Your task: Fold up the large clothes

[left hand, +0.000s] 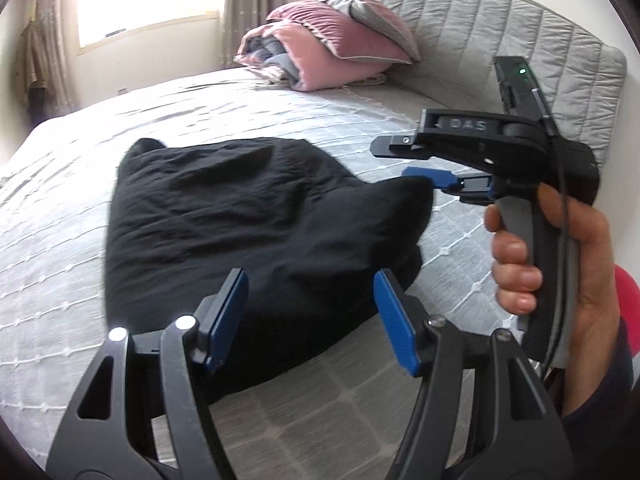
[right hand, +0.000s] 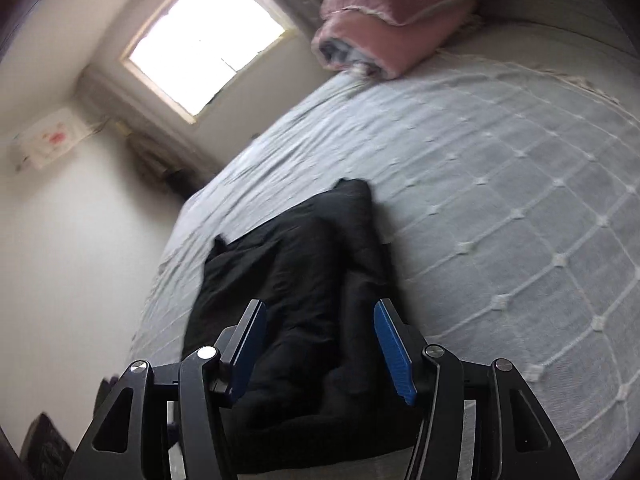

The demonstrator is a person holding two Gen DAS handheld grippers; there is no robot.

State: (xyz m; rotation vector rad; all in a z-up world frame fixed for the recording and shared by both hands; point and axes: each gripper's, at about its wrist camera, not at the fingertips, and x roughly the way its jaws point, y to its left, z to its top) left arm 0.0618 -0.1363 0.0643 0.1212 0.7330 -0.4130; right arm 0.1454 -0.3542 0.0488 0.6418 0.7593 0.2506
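Note:
A black garment lies bunched and partly folded on the grey quilted bed. My left gripper is open and empty, just above the garment's near edge. My right gripper shows in the left wrist view at the garment's right corner, its blue fingertips touching or very near the cloth. In the right wrist view the right gripper is open, with the black garment lying between and beyond its fingers.
A rolled pink and grey quilt and pillows lie at the head of the bed, against the padded grey headboard. A window is in the far wall. The bed's near edge runs under my left gripper.

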